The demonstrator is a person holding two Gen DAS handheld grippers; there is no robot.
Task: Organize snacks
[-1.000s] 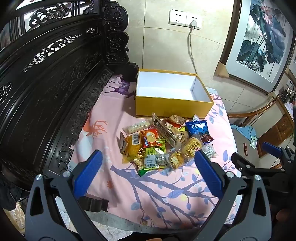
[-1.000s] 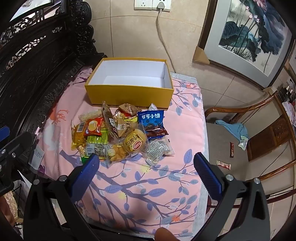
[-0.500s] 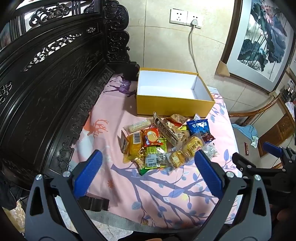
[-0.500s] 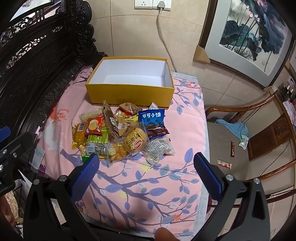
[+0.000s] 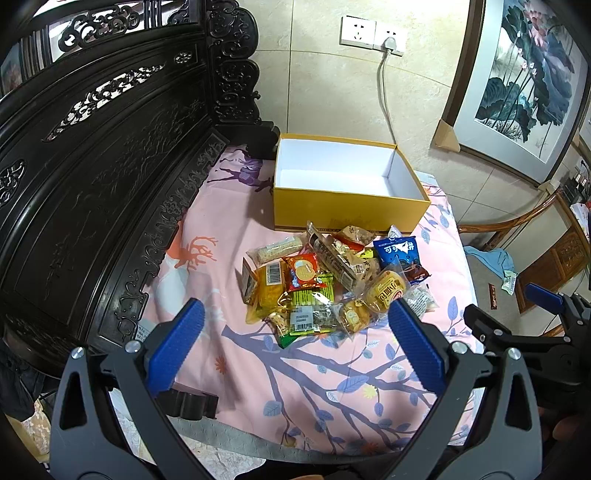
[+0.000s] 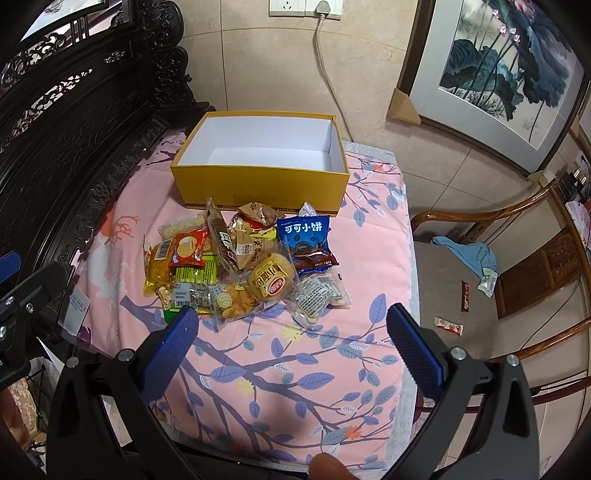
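Note:
A pile of snack packets (image 5: 328, 280) lies on a pink floral cloth (image 5: 325, 387), in front of an empty yellow box (image 5: 347, 214) with a white inside. The pile (image 6: 243, 266) and the box (image 6: 258, 184) also show in the right wrist view. It includes a blue cookie bag (image 6: 304, 234), a round yellow bun packet (image 6: 271, 282) and a red packet (image 6: 186, 249). My left gripper (image 5: 295, 339) is open and empty, held above the cloth just short of the pile. My right gripper (image 6: 291, 343) is open and empty, also short of the pile.
A dark carved wooden bench back (image 5: 92, 177) rises along the left. A wooden chair (image 6: 517, 258) with a blue cloth (image 6: 469, 254) and small wrappers stands to the right. A framed painting (image 6: 498, 62) leans on the tiled wall. A cable hangs from a wall socket (image 6: 321, 7).
Both grippers have drifted slightly toward the pile and the box. Both stay open and nothing on the cloth has moved.

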